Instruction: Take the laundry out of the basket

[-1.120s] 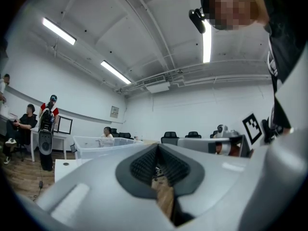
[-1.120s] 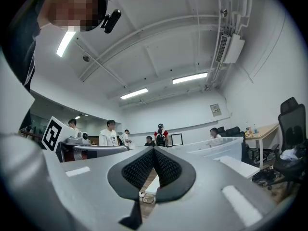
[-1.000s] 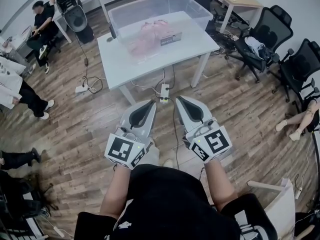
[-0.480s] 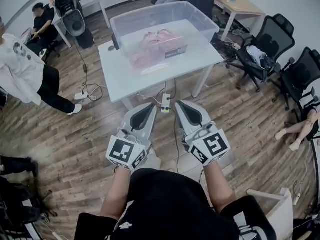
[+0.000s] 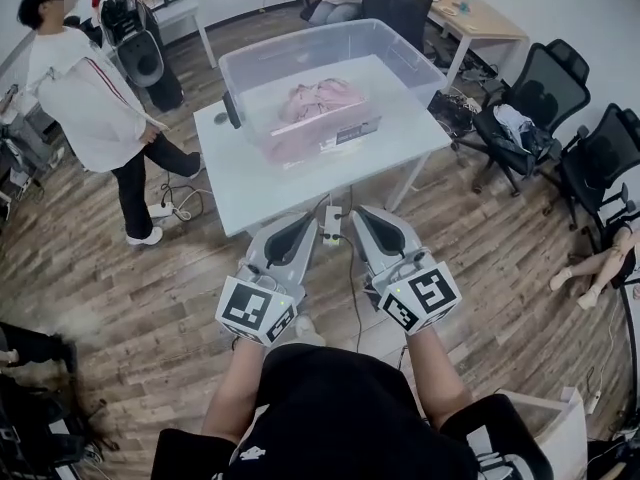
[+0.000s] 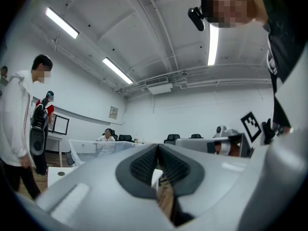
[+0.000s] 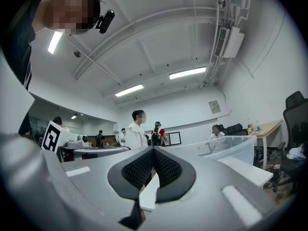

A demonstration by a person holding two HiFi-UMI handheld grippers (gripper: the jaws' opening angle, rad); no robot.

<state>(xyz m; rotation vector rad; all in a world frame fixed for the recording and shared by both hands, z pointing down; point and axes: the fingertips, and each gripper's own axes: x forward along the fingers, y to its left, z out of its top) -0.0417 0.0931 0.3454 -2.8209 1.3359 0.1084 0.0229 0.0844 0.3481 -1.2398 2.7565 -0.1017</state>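
A clear plastic basket [image 5: 405, 56] stands on the white table [image 5: 250, 178], and a heap of pink laundry [image 5: 320, 98] lies inside it. My two grippers are held side by side, pointing level at the table, just short of its near edge and over the wood floor. The left gripper [image 5: 303, 224] is shut with nothing between its pads. The right gripper [image 5: 360, 216] is shut and empty too. In the left gripper view the left gripper [image 6: 158, 149] points at the basket [image 6: 91, 147]; in the right gripper view the basket [image 7: 226, 150] stands to the right of the right gripper [image 7: 153, 151].
A person in a white top [image 5: 90, 98] stands by the table's left end. Black office chairs [image 5: 540, 78] crowd the right side, with a wooden desk [image 5: 490, 10] behind. A power strip [image 5: 333, 218] and cables lie on the floor under the table.
Both grippers have come closer to the table together, which now looks nearer. The person in white has walked in from the left toward the table's left end.
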